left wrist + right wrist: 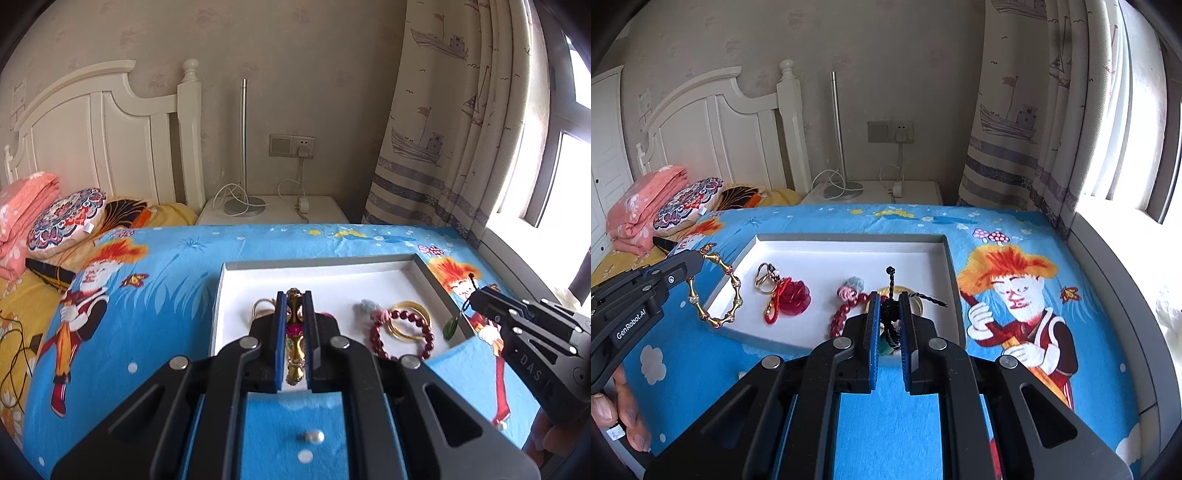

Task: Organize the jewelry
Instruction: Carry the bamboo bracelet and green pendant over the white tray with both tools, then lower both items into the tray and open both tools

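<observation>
Pearl (314,436) on cloth shows from left wrist only.

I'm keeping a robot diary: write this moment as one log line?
left gripper: shut on gold bracelet | right gripper: shut on pendant cord | tray: below

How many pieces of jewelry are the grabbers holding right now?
2. The left gripper holds a gold link bracelet over the tray's left edge. The right gripper pinches the black cord of a green pendant near the tray's right side.
</observation>
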`<state>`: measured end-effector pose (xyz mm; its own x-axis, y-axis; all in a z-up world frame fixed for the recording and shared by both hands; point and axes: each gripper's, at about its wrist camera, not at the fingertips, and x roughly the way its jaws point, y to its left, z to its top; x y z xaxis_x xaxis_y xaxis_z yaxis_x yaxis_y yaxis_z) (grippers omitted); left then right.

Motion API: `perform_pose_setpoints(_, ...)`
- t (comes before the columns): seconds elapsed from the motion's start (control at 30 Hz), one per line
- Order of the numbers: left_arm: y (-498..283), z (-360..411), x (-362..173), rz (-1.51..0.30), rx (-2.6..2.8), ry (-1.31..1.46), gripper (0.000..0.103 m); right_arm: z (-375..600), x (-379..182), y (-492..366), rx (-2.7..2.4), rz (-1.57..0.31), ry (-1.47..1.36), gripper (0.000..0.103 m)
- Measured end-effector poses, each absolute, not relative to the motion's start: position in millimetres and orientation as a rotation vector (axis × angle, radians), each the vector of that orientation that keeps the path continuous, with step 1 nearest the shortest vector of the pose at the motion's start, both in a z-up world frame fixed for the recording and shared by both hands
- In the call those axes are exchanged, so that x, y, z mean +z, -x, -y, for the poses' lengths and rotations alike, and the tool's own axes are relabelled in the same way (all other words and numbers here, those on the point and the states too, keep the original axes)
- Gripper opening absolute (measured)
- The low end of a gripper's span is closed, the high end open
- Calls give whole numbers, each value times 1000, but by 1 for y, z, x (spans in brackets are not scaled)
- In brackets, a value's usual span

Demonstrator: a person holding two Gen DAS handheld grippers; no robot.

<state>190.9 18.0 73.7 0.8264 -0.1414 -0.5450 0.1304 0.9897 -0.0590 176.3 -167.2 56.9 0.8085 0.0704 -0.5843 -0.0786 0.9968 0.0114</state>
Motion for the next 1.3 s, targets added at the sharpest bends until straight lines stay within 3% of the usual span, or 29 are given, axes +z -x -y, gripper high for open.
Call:
perform_pose_setpoints(1.0, -301, 6, 24, -714, -170, 24, 9, 163, 14, -284, 11, -734, 7, 11)
perform_pose_setpoints(1.03, -302, 6, 22, -719, -174, 29, 11, 162, 13, -285, 12, -740, 8, 11)
perform_pose_setpoints(1.1, -303, 6, 20, -724, -171, 32, 33, 163, 11, -285, 6, -744, 8, 12)
perform_pose_setpoints(1.3, -301, 7, 18, -727, -173, 31, 37, 163, 5, -287, 3, -767, 10, 13)
